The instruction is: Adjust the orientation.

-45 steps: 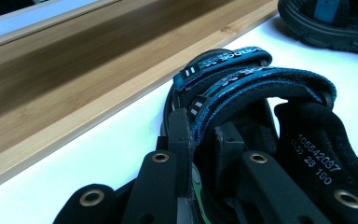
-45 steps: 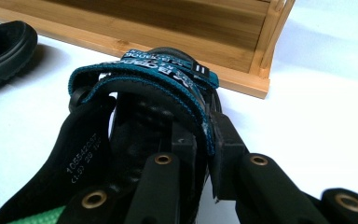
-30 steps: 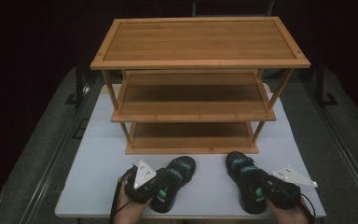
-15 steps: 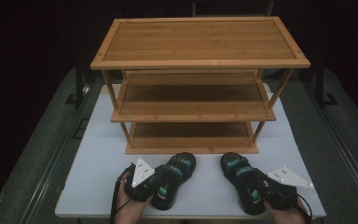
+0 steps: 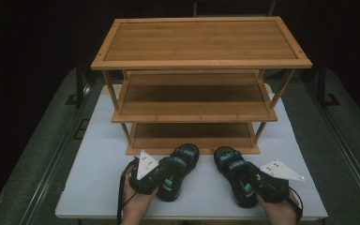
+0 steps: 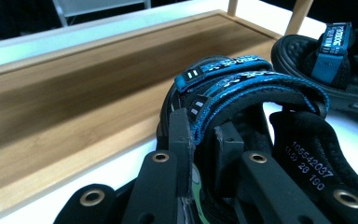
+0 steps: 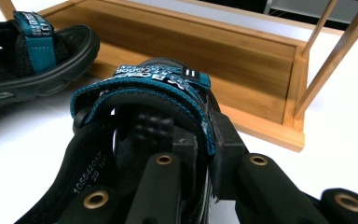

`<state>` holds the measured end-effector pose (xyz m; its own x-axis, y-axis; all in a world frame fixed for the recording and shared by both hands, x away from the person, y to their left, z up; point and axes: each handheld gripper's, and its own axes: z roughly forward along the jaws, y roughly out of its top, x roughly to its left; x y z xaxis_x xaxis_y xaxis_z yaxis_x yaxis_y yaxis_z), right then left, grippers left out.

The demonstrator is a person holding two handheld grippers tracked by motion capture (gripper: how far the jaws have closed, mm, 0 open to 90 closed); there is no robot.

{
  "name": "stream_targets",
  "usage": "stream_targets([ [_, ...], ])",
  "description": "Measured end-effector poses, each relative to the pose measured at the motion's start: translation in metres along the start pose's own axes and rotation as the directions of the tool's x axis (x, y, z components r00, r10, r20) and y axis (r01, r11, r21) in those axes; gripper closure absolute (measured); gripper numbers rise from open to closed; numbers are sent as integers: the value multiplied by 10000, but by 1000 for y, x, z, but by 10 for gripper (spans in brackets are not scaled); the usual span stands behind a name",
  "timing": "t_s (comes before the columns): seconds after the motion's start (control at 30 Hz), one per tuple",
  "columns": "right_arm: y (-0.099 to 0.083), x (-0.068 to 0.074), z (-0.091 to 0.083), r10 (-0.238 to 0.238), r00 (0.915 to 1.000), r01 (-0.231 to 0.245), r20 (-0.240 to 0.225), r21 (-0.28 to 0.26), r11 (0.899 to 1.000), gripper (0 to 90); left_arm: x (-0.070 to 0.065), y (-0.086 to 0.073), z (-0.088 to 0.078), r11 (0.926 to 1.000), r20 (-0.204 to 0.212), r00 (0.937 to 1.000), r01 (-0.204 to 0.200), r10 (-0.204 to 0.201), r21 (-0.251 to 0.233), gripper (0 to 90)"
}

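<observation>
Two black sandals with blue straps lie on the white table (image 5: 98, 183) in front of a three-tier bamboo shoe rack (image 5: 201, 47). My left gripper (image 5: 168, 175) is shut on the left sandal (image 5: 183, 159). In the left gripper view the jaws of the left gripper (image 6: 201, 126) pinch the left sandal's blue strap (image 6: 261, 86). My right gripper (image 5: 249, 185) is shut on the right sandal (image 5: 228, 161). In the right gripper view the right gripper (image 7: 204, 133) clamps the right sandal's strap (image 7: 144, 86), with the heel slightly raised.
The rack's bottom shelf (image 5: 192, 136) sits just beyond the sandals' toes, seen close as the bottom shelf (image 6: 74, 98) and the bottom shelf (image 7: 191, 42). A slanted rack leg (image 7: 335, 51) stands at the right. Dark floor surrounds the table.
The right gripper has shifted the right sandal leftward and a little toward the rack. The left gripper and its sandal have stayed put.
</observation>
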<state>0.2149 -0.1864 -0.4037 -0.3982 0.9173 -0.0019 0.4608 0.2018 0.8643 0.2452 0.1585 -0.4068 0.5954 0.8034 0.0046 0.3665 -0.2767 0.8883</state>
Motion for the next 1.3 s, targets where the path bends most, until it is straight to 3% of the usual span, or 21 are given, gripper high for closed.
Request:
stream_targets([
  [0.47, 17, 6, 25, -48, 9999, 48, -106, -63, 10000, 820, 3, 8, 22, 10000, -392, 9992, 44, -47, -64, 811],
  [0.67, 25, 10, 37, -111, 9999, 111, -15, -106, 9999, 820, 3, 12, 31, 9998, -752, 9971, -114, 104, -135, 810],
  [1.0, 39, 15, 60, -293, 9987, 291, 423, 43, 9996, 820, 5, 17, 49, 9997, -1139, 9933, 188, -206, -162, 810],
  [1.3, 42, 16, 82, 146, 9983, -150, 570, 69, 9999, 819, 6, 23, 65, 9997, -1464, 9889, 259, -253, 22, 809],
])
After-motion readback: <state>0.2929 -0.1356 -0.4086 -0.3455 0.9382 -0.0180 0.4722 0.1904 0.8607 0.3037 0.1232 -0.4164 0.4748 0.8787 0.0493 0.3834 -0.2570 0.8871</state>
